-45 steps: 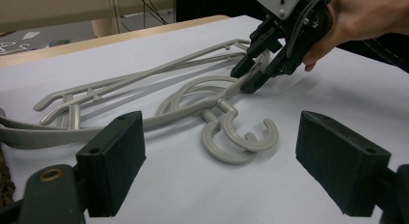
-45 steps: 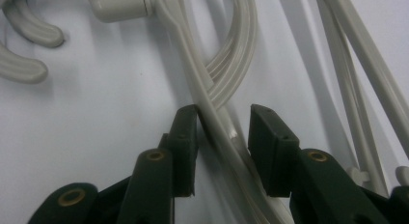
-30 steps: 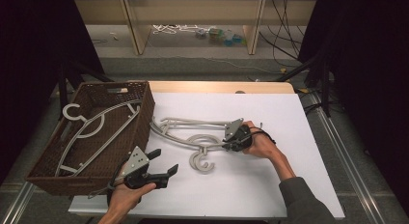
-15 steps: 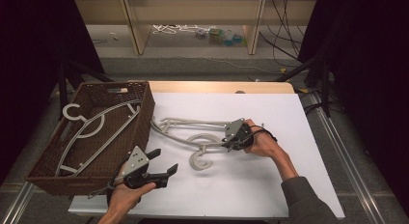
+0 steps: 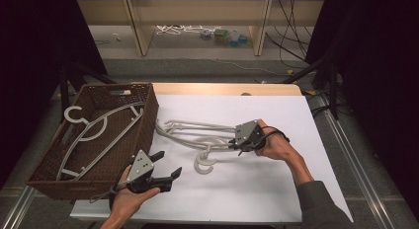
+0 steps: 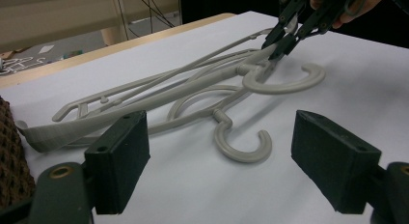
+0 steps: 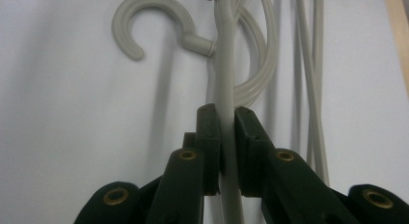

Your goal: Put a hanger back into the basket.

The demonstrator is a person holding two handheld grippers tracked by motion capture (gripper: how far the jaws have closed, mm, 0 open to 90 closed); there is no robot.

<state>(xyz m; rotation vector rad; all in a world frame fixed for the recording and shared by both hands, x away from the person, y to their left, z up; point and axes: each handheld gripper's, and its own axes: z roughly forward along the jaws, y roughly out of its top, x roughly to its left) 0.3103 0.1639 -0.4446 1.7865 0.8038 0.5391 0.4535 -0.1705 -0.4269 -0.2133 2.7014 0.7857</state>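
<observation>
High view: the right gripper (image 5: 236, 142) is clamping one arm of the top hanger (image 5: 210, 149) in the pile on the white tabletop (image 5: 276, 194); its fingers have just been closing on that arm, and the hanger's hook end now sits a little higher than a second ago. The left gripper (image 5: 168, 166) is idling near the basket (image 5: 148, 115), where another hanger (image 5: 94, 133) is lying.
Left gripper view: its fingers (image 6: 118, 161) are spread wide with nothing between them; the lifted hook (image 6: 284, 81) is hanging ahead, beyond them, above a second hook (image 6: 243, 147) lying flat.
Right gripper view: both fingers (image 7: 210, 142) are pressing the hanger's arm (image 7: 224, 74) from either side, the hook beyond the fingertips.
Reading: the grasp looks secured, so the lift toward the basket is likely beginning.
</observation>
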